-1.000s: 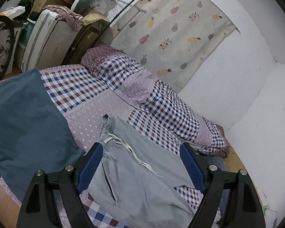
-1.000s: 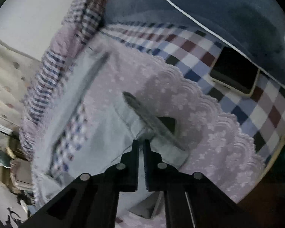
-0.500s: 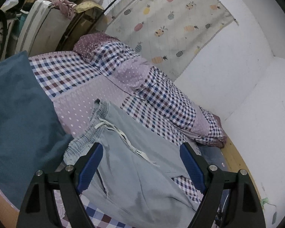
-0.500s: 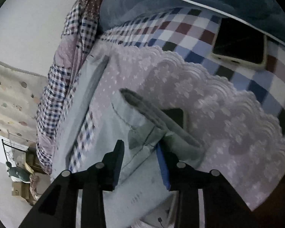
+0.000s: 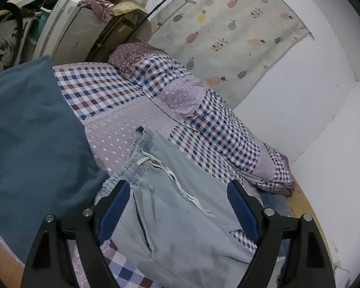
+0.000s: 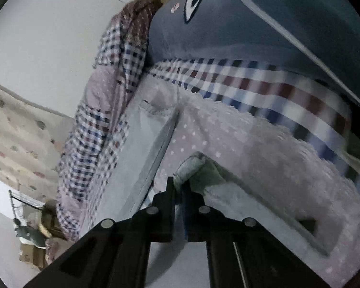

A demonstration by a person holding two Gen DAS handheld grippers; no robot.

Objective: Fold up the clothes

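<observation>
Grey drawstring shorts (image 5: 180, 216) lie flat; right tongs (image 6: 178, 187) pinch their hem.

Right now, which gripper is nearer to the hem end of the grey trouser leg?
Right. The right gripper is shut on the trouser leg's hem, pinching the fabric. The left gripper hangs open above the waistband end, not touching the grey trousers.

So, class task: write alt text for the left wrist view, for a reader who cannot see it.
The open left gripper hovers over pale grey drawstring shorts spread on a checked and dotted bedspread. A teal pillow lies to the left, and a pineapple-print cloth hangs on the wall behind.
</observation>
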